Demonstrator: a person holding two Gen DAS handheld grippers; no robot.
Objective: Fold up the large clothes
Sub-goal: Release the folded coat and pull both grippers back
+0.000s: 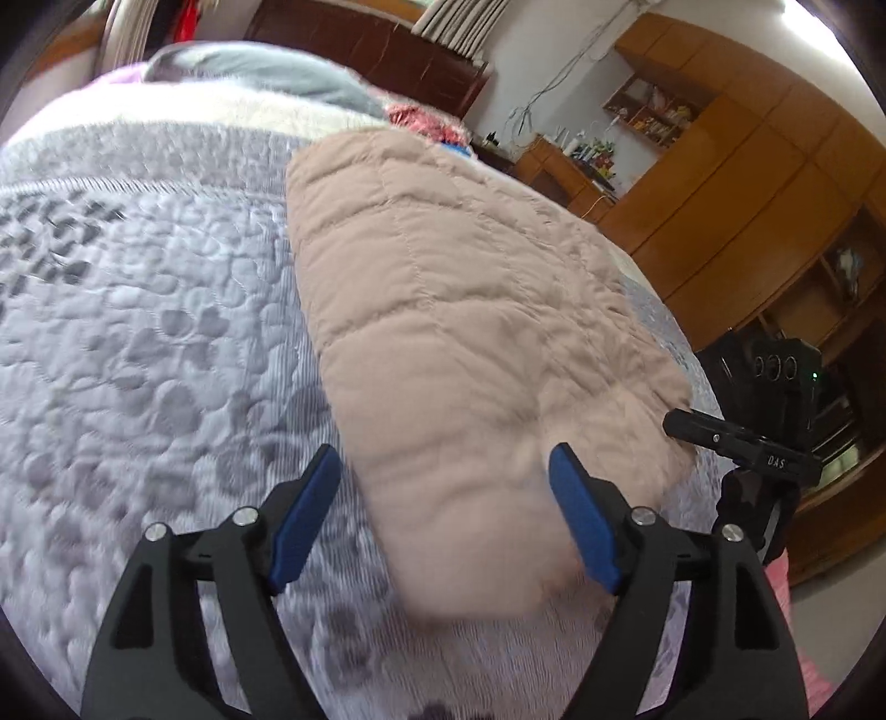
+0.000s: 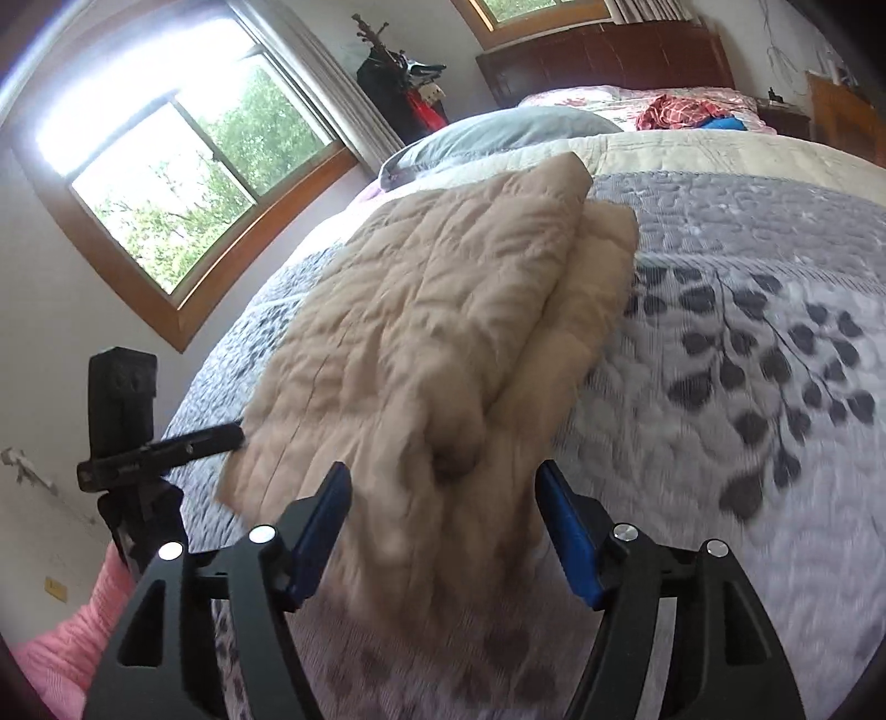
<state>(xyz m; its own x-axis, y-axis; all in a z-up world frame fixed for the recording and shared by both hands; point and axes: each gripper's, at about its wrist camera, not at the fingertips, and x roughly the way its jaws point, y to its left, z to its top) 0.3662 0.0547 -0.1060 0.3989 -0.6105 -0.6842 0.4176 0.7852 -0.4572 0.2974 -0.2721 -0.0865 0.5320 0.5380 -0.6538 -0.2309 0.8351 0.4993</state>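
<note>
Quilted beige garment (image 1: 465, 310), folded into a long padded bundle, lying on the grey leaf-patterned bedspread (image 1: 155, 343). In the right wrist view the garment (image 2: 432, 310) shows an upper layer laid over a paler lower layer that juts out along its right edge, so at least one fold appears done; the bundle is still long, and a further crosswise fold probably remains. Its long axis runs from the near end, just in front of both grippers, away toward the pillows and dark headboard (image 2: 603, 50). The near end is rounded and lumpy; the far end is squarer. Left gripper (image 1: 446, 501): jaws spread, blue pads to either side of the near end, pinching nothing. Right gripper (image 2: 443, 509): jaws likewise spread about the near end, no cloth clamped. A wooden wardrobe (image 1: 747, 183) stands beyond the bed.
</note>
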